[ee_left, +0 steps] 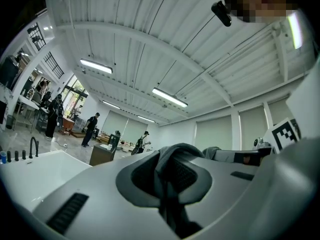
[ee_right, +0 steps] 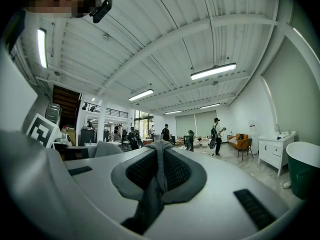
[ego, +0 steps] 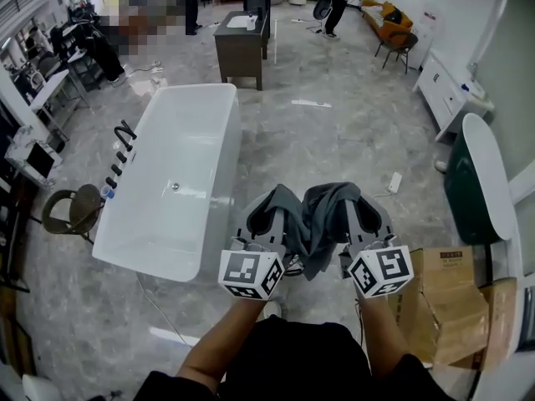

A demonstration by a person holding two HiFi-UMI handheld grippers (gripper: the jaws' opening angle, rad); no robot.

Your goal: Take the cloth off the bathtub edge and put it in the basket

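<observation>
Grey cloth held off the bathtub, gripped at two points by a pair of hand-held grippers.

Head view: cloth [ego: 322,215] bunched between left gripper [ego: 280,211] and right gripper [ego: 355,211], just below frame centre, hanging above the floor. A white bathtub [ego: 146,245] lies at 10 o'clock of the grippers, apart from the cloth. A cardboard box [ego: 443,299] sits at 4 o'clock and a dark green tub with a white rim [ego: 481,182] at 3 o'clock. Left gripper view: jaws nearly together, pinching a fold of the cloth, which rises over the tips and drops toward 6 o'clock; bathtub at 8 o'clock. Right gripper view: jaws nearly together, clamped on a thin fold of the same cloth, its strip trailing toward 7 o'clock; green tub at 4 o'clock.
</observation>
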